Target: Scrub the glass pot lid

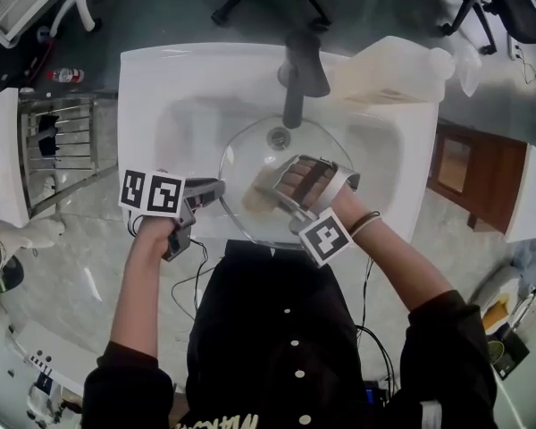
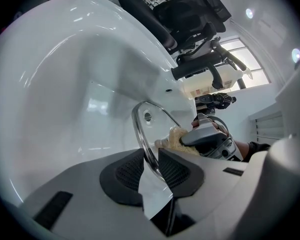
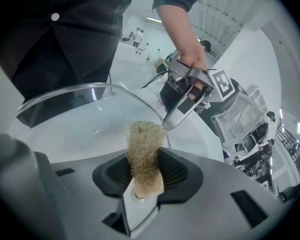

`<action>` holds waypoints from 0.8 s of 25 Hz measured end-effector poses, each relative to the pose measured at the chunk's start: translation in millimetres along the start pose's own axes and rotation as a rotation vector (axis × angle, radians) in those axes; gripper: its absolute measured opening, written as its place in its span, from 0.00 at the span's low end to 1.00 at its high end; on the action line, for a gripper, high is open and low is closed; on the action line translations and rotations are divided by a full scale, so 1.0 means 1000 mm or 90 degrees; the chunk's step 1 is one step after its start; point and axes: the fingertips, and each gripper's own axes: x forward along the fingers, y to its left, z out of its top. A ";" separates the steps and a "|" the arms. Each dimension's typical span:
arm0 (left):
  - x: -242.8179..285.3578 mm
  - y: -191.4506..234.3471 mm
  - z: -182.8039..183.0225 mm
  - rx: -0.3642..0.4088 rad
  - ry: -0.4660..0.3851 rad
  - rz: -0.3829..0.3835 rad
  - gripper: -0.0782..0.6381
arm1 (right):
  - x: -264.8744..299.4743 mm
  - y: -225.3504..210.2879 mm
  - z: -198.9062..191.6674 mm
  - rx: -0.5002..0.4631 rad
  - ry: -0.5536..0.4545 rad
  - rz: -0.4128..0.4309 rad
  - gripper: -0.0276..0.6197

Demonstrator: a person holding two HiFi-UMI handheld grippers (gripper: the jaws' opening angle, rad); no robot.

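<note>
Clearly the weak point sits at the left: the left tongs (image 2: 151, 164) are pinching only the thin metal rim of the glass pot lid (image 1: 250, 155), with both dark pads pressed on either face of the edge. That is a narrow hold on a smooth and probably wet surface. The lid stands tilted over the basin of the sink (image 1: 161, 79), toward the sink's near edge. Whether its lower rim rests on the basin I cannot tell. If it hangs free, every stroke pushes against that one pinch.

Moving right, the fibrous scrubber (image 3: 146, 144) is pressed onto the glass, just beside the left pads. The right tongs (image 3: 145, 171) are clamped on its lower part, so most of the wad stands out past the tips.

Three things could go wrong, in my judgement. A hard push could swing the lid about the pinched rim or slide it out of the pads, and it would drop into the basin and might chip. The scrubber could drag on the glass and pull out of its grip. And a wide sweep toward the sink's far edge could knock the lid against the dark faucet (image 1: 295, 79) standing just behind it.
</note>
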 end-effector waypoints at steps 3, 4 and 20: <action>0.000 0.000 0.001 -0.006 -0.003 -0.010 0.26 | 0.013 -0.008 0.012 0.029 -0.014 -0.022 0.27; 0.000 0.000 0.001 -0.008 -0.005 -0.012 0.26 | 0.017 -0.011 0.016 0.039 -0.016 -0.029 0.27; 0.002 0.005 -0.002 0.006 0.006 0.010 0.26 | -0.010 0.022 0.032 0.042 -0.041 0.013 0.27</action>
